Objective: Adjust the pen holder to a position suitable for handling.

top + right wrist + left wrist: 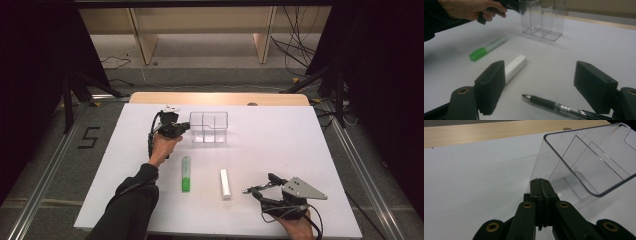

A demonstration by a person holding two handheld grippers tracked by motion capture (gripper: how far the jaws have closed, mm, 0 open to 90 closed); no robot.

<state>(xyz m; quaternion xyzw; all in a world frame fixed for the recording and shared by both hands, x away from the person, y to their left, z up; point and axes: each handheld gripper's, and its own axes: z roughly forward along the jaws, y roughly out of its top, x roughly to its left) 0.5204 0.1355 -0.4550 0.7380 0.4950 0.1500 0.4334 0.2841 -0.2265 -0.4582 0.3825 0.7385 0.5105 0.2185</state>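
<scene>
Black cables (295,30) trail on the floor (210,75) beyond the table (280,145).

I see a clear plastic organizer (209,127) with inner dividers standing upright near the far edge of the table (280,145), left of its middle. A green highlighter (185,174) lies flat nearer the front edge, capped end toward me. Just right of it lies a white eraser-like stick (225,183), roughly parallel. A black pen (258,187) rests toward the front right corner, tip pointing left.
</scene>
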